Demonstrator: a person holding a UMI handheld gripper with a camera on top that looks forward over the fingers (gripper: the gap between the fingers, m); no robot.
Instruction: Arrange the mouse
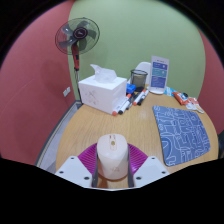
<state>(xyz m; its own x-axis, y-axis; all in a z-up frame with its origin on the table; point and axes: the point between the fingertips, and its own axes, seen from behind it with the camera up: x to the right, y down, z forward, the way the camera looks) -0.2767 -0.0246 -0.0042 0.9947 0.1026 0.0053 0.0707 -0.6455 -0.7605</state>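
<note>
A white computer mouse [112,159] sits between my two fingers, its scroll wheel end pointing away from me. Both magenta pads [88,161] press against its sides, so my gripper [112,168] is shut on the mouse and holds it over the near part of the wooden table [110,120]. A blue patterned mouse mat [182,133] lies on the table ahead and to the right of the fingers.
A white tissue box [102,88] stands at the back of the table with several markers [130,100] beside it. A black mesh pen cup [139,76] and a blue-white box [159,74] stand further back. A black floor fan [77,38] stands behind the table.
</note>
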